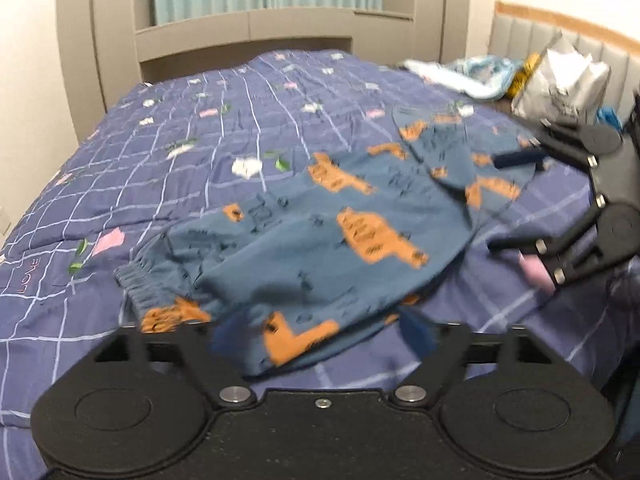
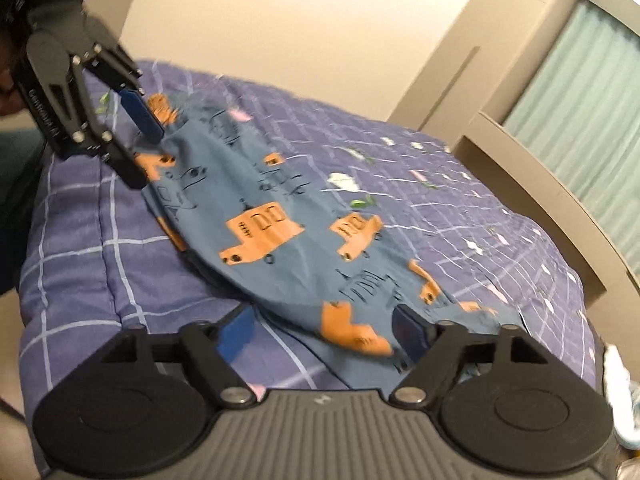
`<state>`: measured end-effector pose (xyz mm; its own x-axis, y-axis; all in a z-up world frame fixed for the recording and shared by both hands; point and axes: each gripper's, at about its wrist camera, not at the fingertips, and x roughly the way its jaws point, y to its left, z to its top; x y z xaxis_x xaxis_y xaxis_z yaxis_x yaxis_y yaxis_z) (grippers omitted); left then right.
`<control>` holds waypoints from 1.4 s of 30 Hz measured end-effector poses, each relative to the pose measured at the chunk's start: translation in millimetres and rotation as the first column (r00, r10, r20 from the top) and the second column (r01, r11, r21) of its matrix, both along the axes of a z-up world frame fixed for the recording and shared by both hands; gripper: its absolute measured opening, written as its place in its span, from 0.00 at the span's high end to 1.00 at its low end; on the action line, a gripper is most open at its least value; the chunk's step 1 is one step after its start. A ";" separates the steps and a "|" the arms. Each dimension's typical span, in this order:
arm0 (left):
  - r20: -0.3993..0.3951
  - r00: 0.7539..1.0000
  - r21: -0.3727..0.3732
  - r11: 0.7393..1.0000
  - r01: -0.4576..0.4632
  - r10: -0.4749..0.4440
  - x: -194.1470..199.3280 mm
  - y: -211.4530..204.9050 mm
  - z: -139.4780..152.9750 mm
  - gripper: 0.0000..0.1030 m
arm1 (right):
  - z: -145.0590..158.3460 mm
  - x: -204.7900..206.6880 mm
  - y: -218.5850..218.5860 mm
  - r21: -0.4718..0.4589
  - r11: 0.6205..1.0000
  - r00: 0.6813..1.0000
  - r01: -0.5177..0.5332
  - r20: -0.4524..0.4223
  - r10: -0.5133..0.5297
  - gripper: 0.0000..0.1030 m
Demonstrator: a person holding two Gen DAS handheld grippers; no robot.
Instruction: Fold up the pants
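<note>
The pants (image 1: 320,240) lie spread across the near part of the bed (image 1: 200,128), ready for folding. Both the left gripper (image 1: 320,336) and right gripper (image 2: 332,328) have fingers spread wide with cloth edges between them, holding nothing firmly yet.

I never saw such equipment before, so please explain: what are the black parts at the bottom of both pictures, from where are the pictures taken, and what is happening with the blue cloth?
A person holds a two-finger gripper in each hand, each carrying a camera looking along its fingers. One picture comes from the left gripper, the other from the right gripper. Each also shows the other gripper at its edge. Blue children's pants with orange vehicles lie on a purple checked quilt on a bed. Both grippers look open around the fabric's edges; motion blur hides any real grip. Bags sit by the headboard.
</note>
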<state>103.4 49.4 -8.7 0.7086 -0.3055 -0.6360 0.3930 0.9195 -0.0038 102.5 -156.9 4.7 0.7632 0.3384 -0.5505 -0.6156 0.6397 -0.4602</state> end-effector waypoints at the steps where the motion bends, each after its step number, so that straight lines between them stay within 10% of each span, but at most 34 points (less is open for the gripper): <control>1: 0.007 1.000 -0.017 1.000 -0.011 0.011 0.7 -4.8 1.7 0.04 | 1.4 -2.0 -7.2 0.021 1.000 1.000 0.020 0.002 -0.020 0.09; 14: 0.043 0.999 -0.256 0.966 0.033 -0.023 66.9 -95.5 11.6 0.01 | 25.3 13.1 -120.7 0.233 0.928 0.956 0.289 -0.031 -0.290 0.00; 25: -0.134 0.991 -0.430 0.902 -0.037 -0.024 159.7 -142.7 -4.8 0.01 | 63.9 156.7 -152.3 0.216 0.916 0.940 0.340 -0.121 -0.320 0.00; 35: -0.293 0.956 -0.519 0.844 -0.135 -0.028 185.1 -136.8 -27.4 0.29 | 47.1 305.1 -128.2 0.182 0.849 0.841 0.495 -0.343 -0.417 0.10; 42: -0.352 0.936 -0.506 0.842 -0.189 -0.001 199.0 -140.2 -34.3 0.42 | 30.1 338.1 -115.2 0.122 0.822 0.788 0.556 -0.391 -0.475 0.20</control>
<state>302.4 -90.8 -43.0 0.5323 -0.6014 -0.5958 0.1927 0.7714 -0.6064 440.6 -272.1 34.9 0.6446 0.0879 -0.7595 -0.2508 0.9627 -0.1014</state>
